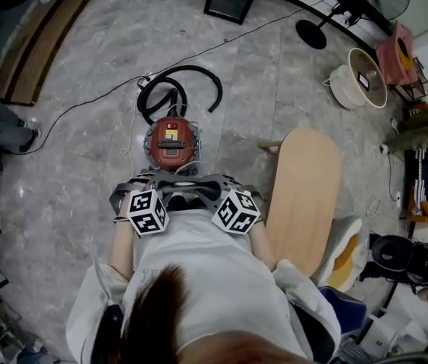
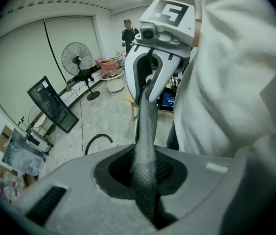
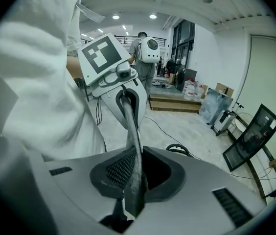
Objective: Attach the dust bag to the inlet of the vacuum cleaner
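Handling: dark grey fabric dust bag (image 2: 144, 131), soft, floppy; hold its edge.
Left hand-held gripper (image 2: 147, 190): pinching it.
Right hand-held gripper (image 3: 134, 185): pinching it.

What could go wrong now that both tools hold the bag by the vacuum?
The left tool and right tool each pinch a thin edge of the dust bag, so it may slip or tear if pulled apart. In the head view the tools overlap the vacuum cleaner, so alignment may be partly blind.
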A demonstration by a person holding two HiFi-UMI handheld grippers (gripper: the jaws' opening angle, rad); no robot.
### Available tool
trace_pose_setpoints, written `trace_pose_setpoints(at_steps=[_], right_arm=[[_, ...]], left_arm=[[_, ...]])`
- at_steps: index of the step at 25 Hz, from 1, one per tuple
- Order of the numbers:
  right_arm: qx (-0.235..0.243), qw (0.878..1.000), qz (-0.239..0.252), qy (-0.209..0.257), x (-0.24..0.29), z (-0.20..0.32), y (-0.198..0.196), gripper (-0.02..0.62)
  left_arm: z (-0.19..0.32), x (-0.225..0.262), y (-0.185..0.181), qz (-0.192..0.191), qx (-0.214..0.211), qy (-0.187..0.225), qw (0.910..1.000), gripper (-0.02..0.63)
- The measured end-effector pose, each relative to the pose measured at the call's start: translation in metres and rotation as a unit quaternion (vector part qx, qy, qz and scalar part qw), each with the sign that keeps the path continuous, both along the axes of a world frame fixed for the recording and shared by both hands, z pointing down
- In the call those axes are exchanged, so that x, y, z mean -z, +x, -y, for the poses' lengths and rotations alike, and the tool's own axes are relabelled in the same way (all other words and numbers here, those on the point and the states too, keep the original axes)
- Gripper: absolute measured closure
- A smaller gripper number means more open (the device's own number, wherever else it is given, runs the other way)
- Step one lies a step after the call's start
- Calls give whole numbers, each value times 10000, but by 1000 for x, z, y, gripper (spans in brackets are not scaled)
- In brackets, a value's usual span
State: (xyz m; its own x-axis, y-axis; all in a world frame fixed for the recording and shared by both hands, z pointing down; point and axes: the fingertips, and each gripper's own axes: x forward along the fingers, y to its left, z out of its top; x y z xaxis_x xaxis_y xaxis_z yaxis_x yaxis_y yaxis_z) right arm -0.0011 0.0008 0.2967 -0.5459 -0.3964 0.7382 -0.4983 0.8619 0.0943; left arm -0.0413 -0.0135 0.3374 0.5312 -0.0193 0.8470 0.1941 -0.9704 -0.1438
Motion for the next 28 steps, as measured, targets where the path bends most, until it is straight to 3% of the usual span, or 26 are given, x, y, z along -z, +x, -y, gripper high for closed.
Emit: trace_pose_setpoints(at_steps=[15, 21, 28], right_arm=[[130, 9999, 13, 2, 7, -12, 15, 555], [70, 9999, 43, -67, -10, -15, 16, 557], [320, 9987, -203, -339, -47, -11, 15, 558]], left_arm=[[-14, 7, 13, 80, 89, -53, 9999, 566], [-14, -10, 15, 110, 348, -175, 9992, 565], [-15, -52, 13, 338, 462, -442, 9974, 565]])
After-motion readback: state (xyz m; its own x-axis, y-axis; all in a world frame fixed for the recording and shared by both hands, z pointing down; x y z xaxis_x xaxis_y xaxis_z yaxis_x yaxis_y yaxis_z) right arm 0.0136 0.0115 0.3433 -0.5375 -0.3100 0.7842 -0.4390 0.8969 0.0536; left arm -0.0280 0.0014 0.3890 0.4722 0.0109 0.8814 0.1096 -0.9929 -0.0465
